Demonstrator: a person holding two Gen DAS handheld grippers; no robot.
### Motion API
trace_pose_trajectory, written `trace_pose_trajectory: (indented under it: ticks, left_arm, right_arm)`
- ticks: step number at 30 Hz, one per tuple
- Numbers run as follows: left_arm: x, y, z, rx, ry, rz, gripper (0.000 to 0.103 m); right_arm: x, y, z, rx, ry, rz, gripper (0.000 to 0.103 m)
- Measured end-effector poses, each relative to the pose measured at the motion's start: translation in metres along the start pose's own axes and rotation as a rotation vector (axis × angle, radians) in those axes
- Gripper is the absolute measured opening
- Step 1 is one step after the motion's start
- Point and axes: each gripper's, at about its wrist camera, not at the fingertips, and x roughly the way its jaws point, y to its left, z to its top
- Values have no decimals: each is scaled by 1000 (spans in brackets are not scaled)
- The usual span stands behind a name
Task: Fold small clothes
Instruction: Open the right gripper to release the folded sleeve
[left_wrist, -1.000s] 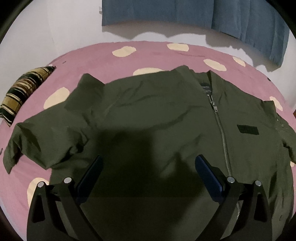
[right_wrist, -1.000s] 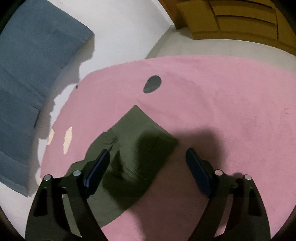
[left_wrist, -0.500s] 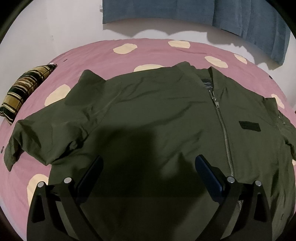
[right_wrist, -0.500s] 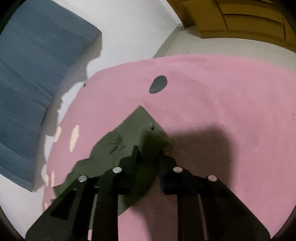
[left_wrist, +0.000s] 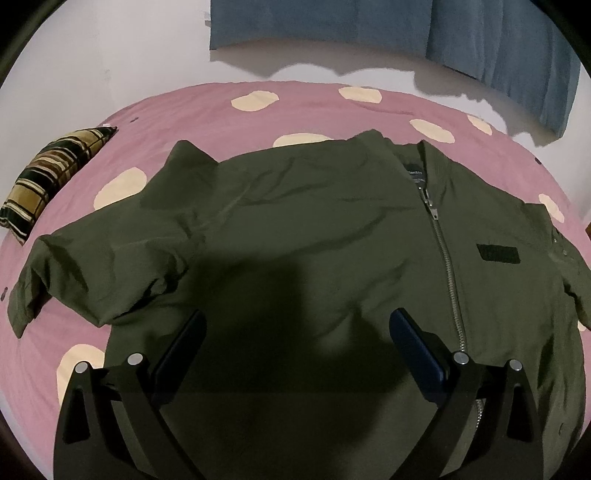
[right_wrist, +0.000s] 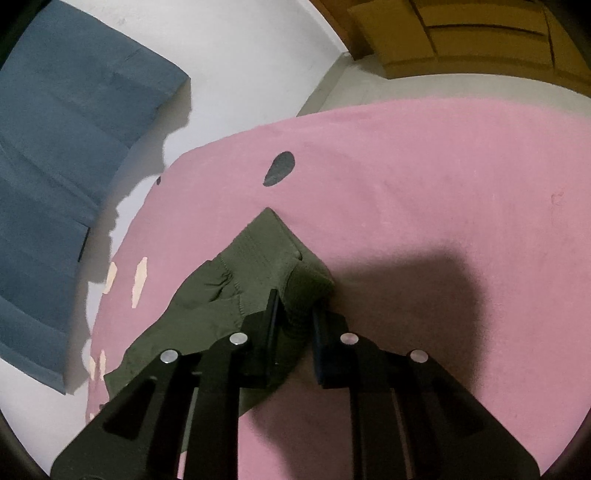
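Note:
An olive-green zip jacket (left_wrist: 295, 229) lies spread front-up on a pink bedspread (left_wrist: 184, 110), its silver zipper (left_wrist: 443, 251) running down the right half and one sleeve (left_wrist: 74, 269) reaching out to the left. My left gripper (left_wrist: 295, 325) hovers open above the jacket's lower front with nothing between its blue pads. In the right wrist view the ribbed cuff (right_wrist: 273, 251) of the other sleeve lies on the pink bedspread (right_wrist: 443, 184). My right gripper (right_wrist: 295, 306) is shut on that cuff, with bunched cloth pinched between the jaws.
A brown plaid cushion (left_wrist: 48, 181) rests at the bed's left edge. Blue curtains (left_wrist: 406, 29) hang on the white wall behind the bed. A wooden cabinet (right_wrist: 480, 33) stands past the bed's far corner. A dark oval patch (right_wrist: 279, 168) marks the bedspread beyond the cuff.
My right gripper went from wide open over the cuff to shut on it, and the cloth has bunched up between the jaws. The left gripper has stayed open over the jacket.

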Motion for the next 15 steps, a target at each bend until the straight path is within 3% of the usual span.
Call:
trace_pose_trajectory:
  ticks: [6, 10, 15]
  left_arm:
    - [-4, 6, -2, -5, -8, -1, 99]
    - [-5, 8, -4, -4, -8, 0, 99]
    - [-10, 35, -5, -68, 7, -27, 99]
  right_arm:
    - [-4, 1, 1, 20, 12, -1, 23]
    - [-21, 18, -6, 9, -42, -35, 31]
    - [-32, 50, -24, -43, -66, 29, 43]
